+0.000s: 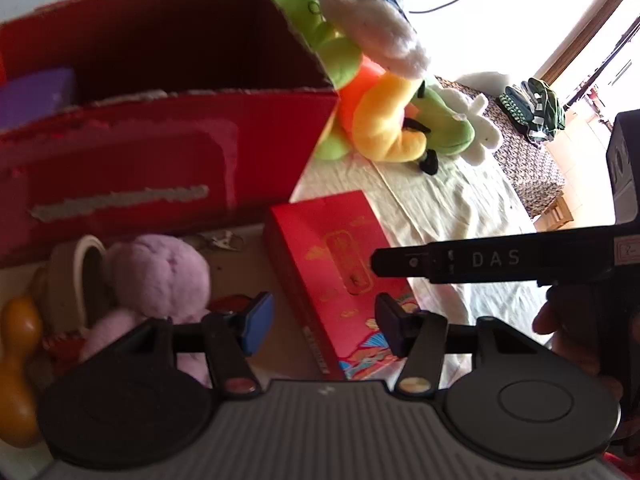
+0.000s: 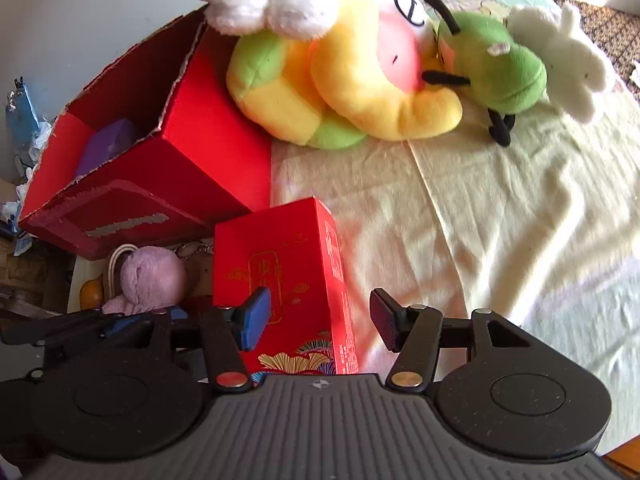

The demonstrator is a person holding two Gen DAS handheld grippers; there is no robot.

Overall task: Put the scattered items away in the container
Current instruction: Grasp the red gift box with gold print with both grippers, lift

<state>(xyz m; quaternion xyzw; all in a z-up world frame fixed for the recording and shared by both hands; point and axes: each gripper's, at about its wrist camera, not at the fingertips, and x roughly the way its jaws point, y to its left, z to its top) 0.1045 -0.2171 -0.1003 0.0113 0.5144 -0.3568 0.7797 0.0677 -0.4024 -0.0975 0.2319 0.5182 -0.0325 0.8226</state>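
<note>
Leftmost, at ten o'clock, red cardboard container (image 1: 168, 152), open top. Purple plush (image 1: 160, 276) at eight o'clock beside tape roll (image 1: 78, 276). Red tissue box (image 1: 340, 276) centre, on bed sheet (image 2: 500, 220). Left gripper (image 1: 324, 320) jaws apart, empty; right gripper (image 2: 318, 320) likewise apart, above box.
</note>
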